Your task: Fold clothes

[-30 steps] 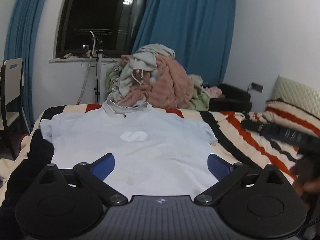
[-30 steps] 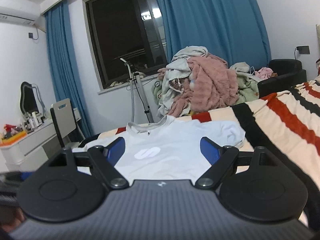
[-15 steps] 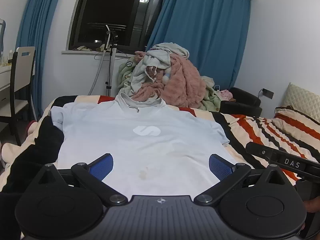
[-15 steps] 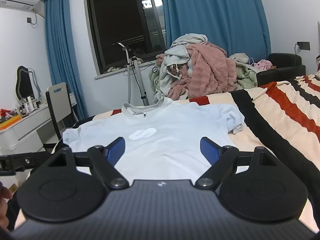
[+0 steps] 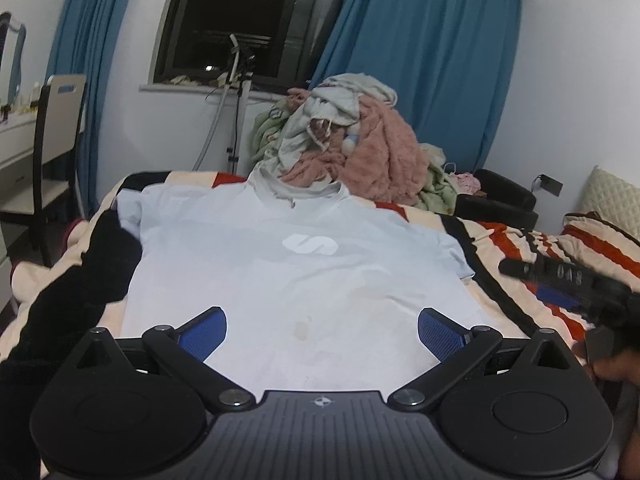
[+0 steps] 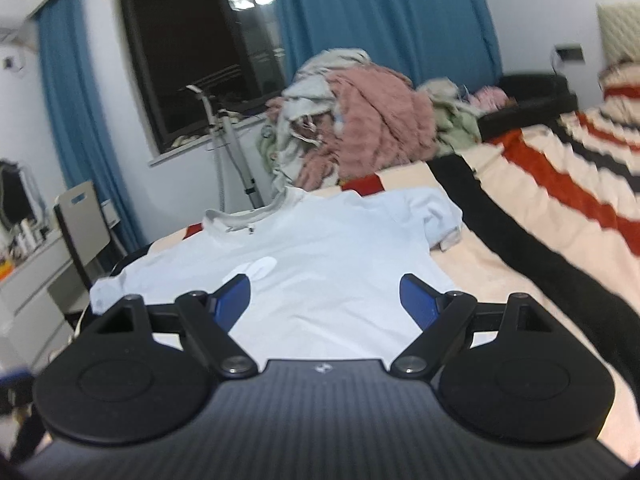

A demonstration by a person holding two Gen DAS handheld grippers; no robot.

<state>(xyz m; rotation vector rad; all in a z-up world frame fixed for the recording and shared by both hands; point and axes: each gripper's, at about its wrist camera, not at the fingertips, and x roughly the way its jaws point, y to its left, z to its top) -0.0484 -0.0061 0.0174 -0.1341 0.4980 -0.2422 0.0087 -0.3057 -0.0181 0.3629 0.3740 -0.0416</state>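
Note:
A pale blue T-shirt [image 5: 288, 272] with a white logo lies flat, front up, on the striped bed, collar toward the window. My left gripper [image 5: 320, 332] hovers over the shirt's lower hem, open, with nothing between its blue pads. In the right wrist view the same T-shirt [image 6: 320, 248] lies ahead, and my right gripper [image 6: 326, 298] stands open above its lower right part, holding nothing. The right gripper also shows in the left wrist view as a dark bar at the right edge [image 5: 560, 280], held by a hand.
A heap of pink, green and grey clothes [image 5: 352, 148] is piled at the bed's far end. A black garment [image 5: 80, 280] lies left of the shirt. The striped blanket [image 6: 540, 216] stretches right. A chair [image 5: 56, 152] and white desk stand at left.
Both grippers have sunk toward the shirt, which now looks larger and nearer. The right wrist view has rolled and is blurred. Both grippers stay open.

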